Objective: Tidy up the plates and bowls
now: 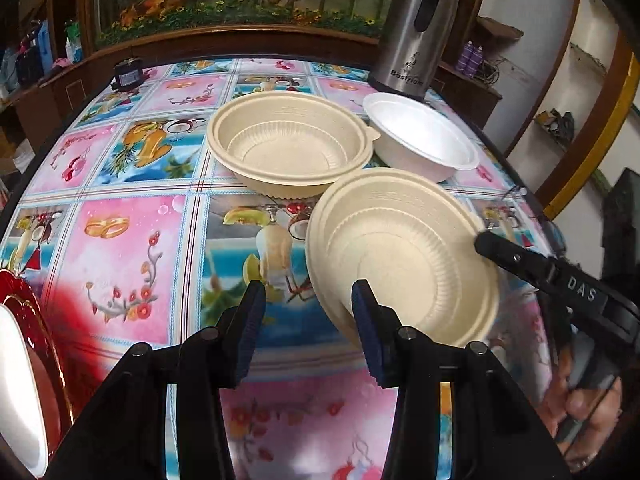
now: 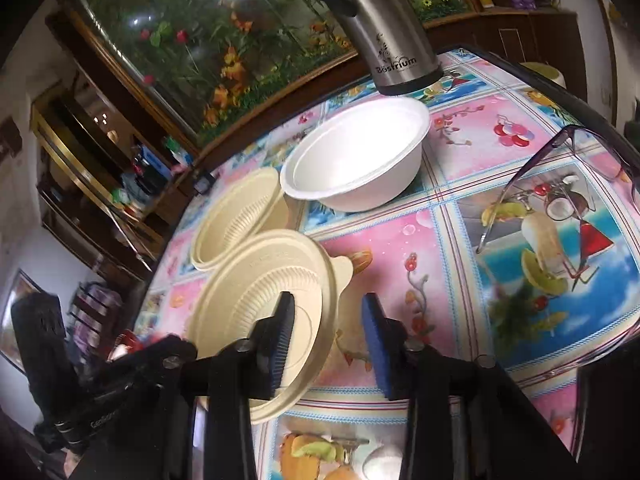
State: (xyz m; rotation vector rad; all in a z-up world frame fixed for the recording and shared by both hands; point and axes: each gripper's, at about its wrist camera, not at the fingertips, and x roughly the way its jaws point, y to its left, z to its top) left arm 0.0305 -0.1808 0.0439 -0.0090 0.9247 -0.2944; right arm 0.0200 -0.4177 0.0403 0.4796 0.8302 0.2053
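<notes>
A lived-in home, likely a dining or sitting room. The table [image 1: 132, 240] wears a glossy oilcloth printed with fruit, cocktails and wedding rings. Just past its far edge stands a wood-framed aquarium [image 1: 240, 0] of artificial flowers and greenery. A steel thermos jug [image 1: 416, 28] sits at the far right corner, spectacles [image 2: 560, 184] lie near the right edge, and curved wooden shelves [image 1: 576, 120] of household clutter line the walls

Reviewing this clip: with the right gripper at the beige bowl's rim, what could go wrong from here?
1. The right gripper only straddles the near beige bowl at its thin rim; lifted from one edge, the bowl may tip or slip.
2. The left gripper, open, sits close to that bowl's rim and could knock it.
3. The eyeglasses lie beside the right gripper and could get swept.
</notes>
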